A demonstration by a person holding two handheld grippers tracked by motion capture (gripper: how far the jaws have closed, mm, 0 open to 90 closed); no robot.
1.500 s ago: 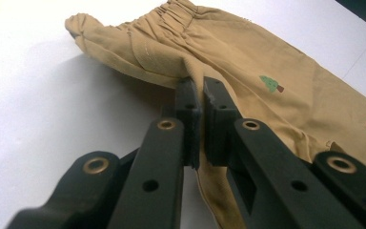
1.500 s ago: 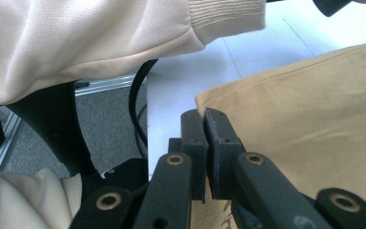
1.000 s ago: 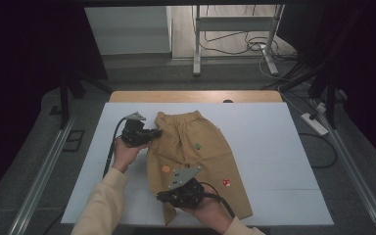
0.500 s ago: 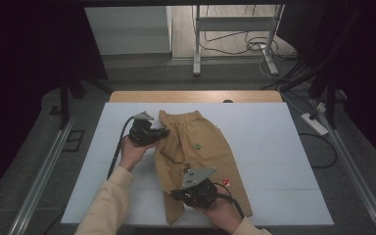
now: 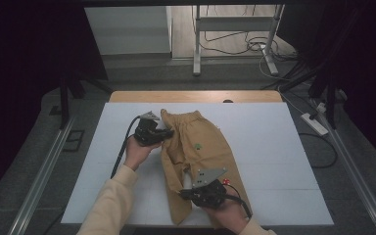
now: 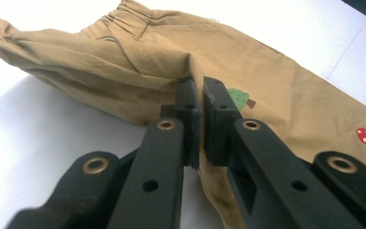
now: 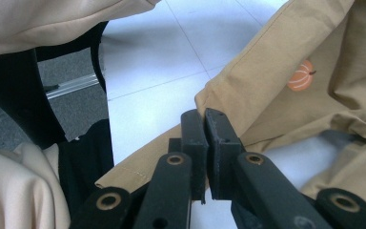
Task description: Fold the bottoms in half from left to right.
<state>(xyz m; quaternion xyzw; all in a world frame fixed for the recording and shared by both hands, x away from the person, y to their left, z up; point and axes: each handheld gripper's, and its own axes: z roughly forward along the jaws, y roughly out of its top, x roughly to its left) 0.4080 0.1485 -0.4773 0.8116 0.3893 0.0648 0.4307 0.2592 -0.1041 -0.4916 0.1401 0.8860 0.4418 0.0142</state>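
Observation:
Small tan trousers (image 5: 200,147) with embroidered motifs lie lengthwise on the white table (image 5: 284,152), waistband at the far end. My left gripper (image 5: 169,133) is at the trousers' left side just below the waist. In the left gripper view its jaws are shut on a raised fold of the trousers (image 6: 124,52), close to a green tree motif (image 6: 239,98). My right gripper (image 5: 185,192) is near the front edge at the leg end. In the right gripper view its jaws pinch the hem edge of the trousers (image 7: 267,71), below an orange pumpkin motif (image 7: 299,76).
A wooden strip (image 5: 196,96) runs along the table's far edge. Metal rails (image 5: 39,181) flank the table on the left, and a power strip (image 5: 313,123) lies on the floor to the right. A cream sleeve (image 7: 52,19) hangs close to my right gripper.
Both grippers have moved right with the cloth in them, drawing the trousers' left side over toward the middle. The garment now looks narrower.

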